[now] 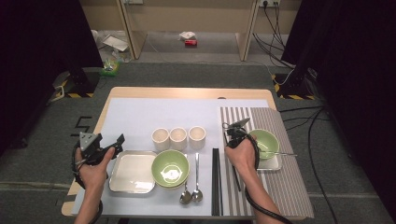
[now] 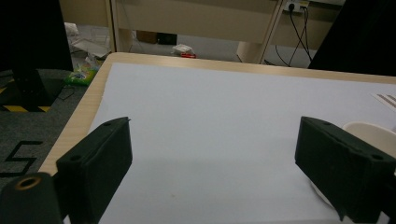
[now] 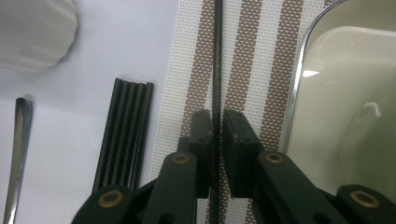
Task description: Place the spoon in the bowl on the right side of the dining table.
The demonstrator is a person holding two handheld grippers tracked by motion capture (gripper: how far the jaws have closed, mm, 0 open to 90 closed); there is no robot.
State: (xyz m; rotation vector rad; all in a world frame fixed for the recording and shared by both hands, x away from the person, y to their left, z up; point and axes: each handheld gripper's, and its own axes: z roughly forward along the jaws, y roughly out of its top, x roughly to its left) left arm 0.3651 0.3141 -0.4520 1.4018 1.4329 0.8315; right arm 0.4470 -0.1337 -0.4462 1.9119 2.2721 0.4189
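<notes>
Right tongs (image 3: 214,133): I see them narrow, jaws almost together on either side of a single black chopstick (image 3: 217,56); a thin gap shows at each side, so I cannot tell whether the pads press it. That chopstick lies along the striped placemat (image 1: 289,186) toward the bench's right edge, just beside the steel tray (image 3: 299,93) that carries a green bowl (image 1: 265,141).

Left tongs (image 2: 212,168): I see them wide, nothing between the jaws, held over the pale sheet (image 2: 210,102) near the bench's left edge. One cream cup (image 2: 369,133) sits just behind one jaw.

Further items, working outward:
- bundle of black chopsticks (image 3: 123,135) on the sheet, just beside the placemat's edge;
- two spoons (image 1: 191,189) toward the near edge;
- second green bowl (image 1: 170,168) overlapping a square tray (image 1: 133,171);
- three cream cups (image 1: 178,137) in a row mid-bench.
</notes>
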